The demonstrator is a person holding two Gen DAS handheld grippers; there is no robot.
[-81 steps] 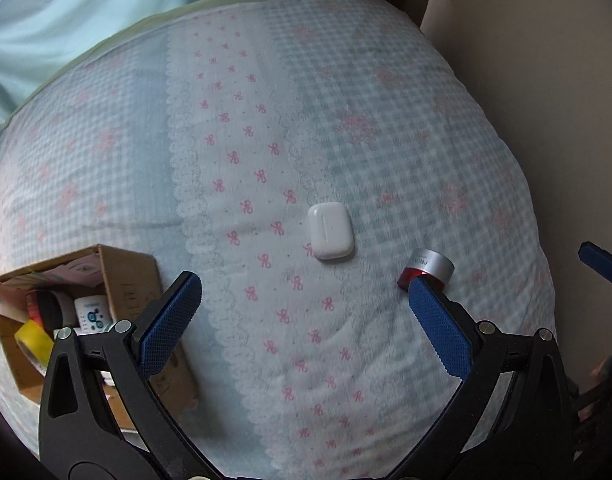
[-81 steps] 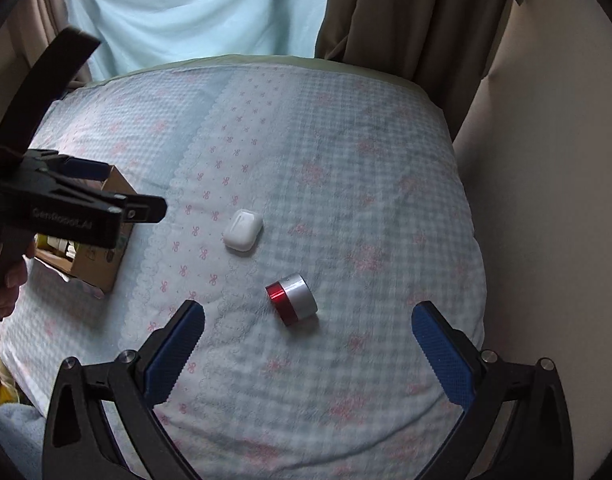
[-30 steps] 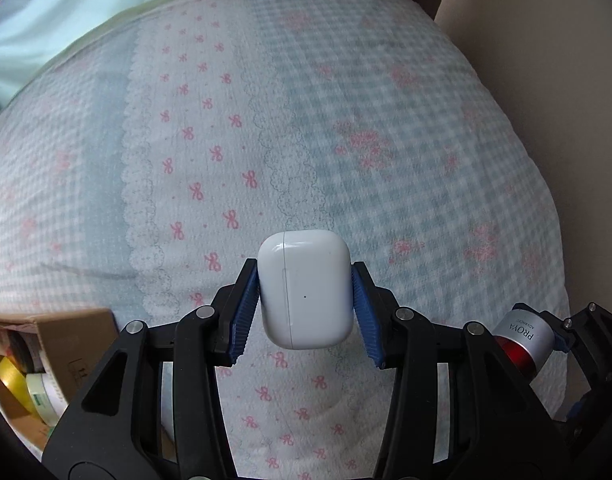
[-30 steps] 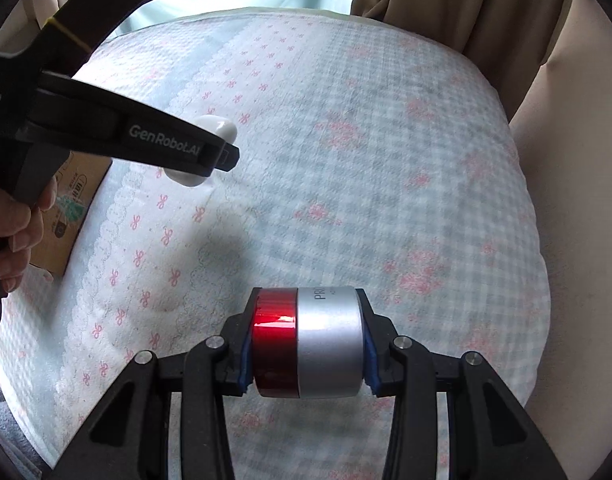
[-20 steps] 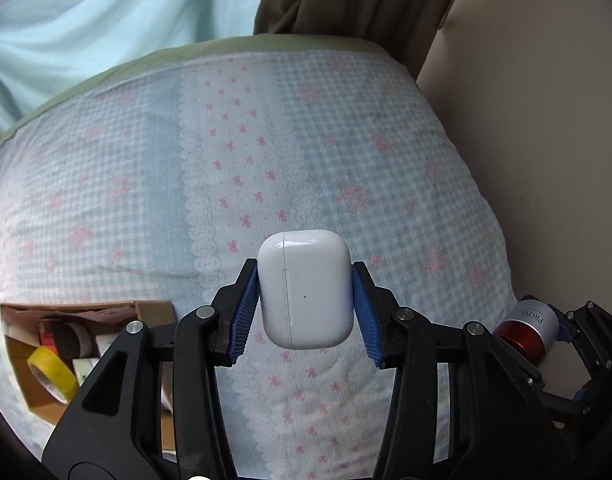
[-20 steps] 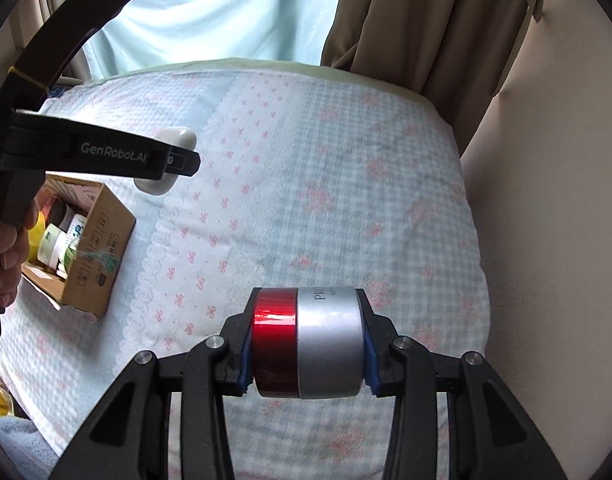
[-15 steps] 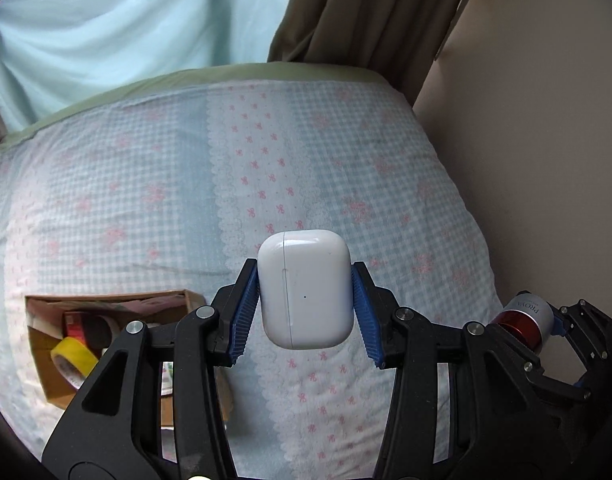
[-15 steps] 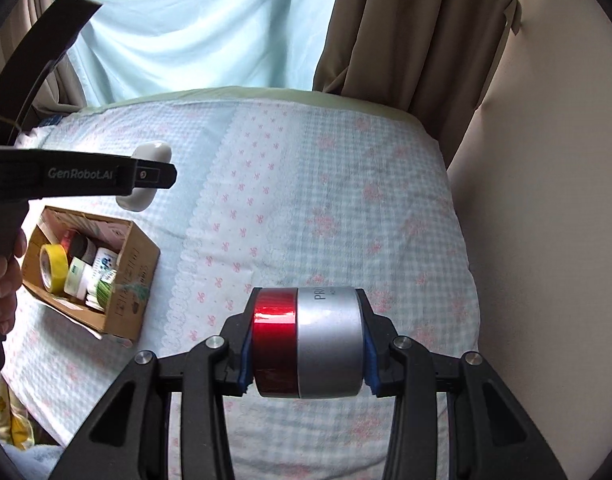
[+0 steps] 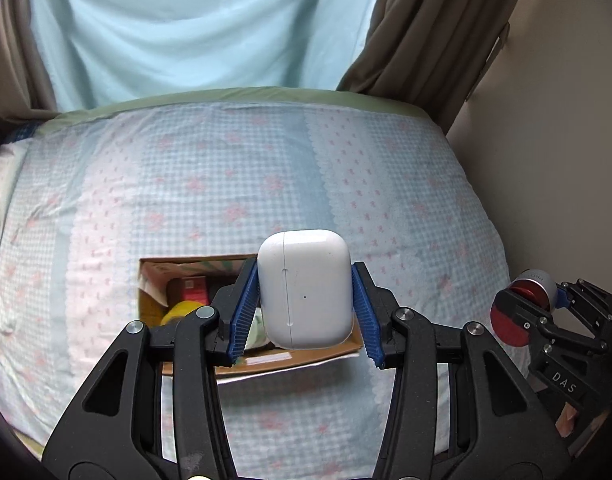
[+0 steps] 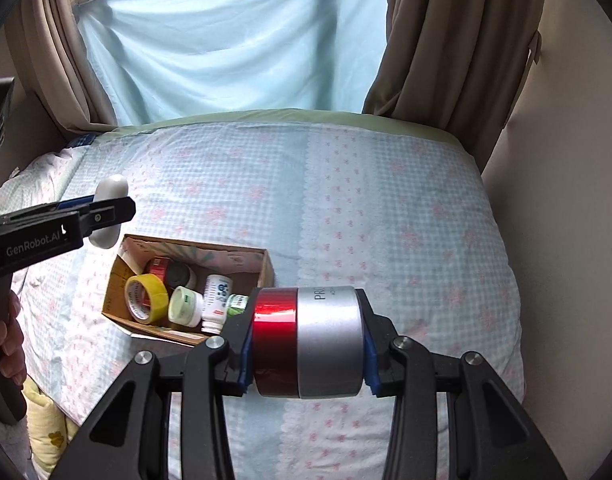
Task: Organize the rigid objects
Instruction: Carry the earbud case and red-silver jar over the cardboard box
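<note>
Your left gripper (image 9: 305,312) clamps the glossy white earbud case (image 9: 305,288); your right gripper (image 10: 308,344) clamps the red-and-silver jar (image 10: 308,342). Releasing before centring over the open cardboard box (image 10: 266,266) at the frame's lower left could bounce either onto the bedspread.

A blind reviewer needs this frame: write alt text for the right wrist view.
The right gripper clamps a red and silver jar above a gingham bedspread. Beyond it, an open cardboard box holds yellow tape and small bottles, while the left gripper carries a white earbud case.
</note>
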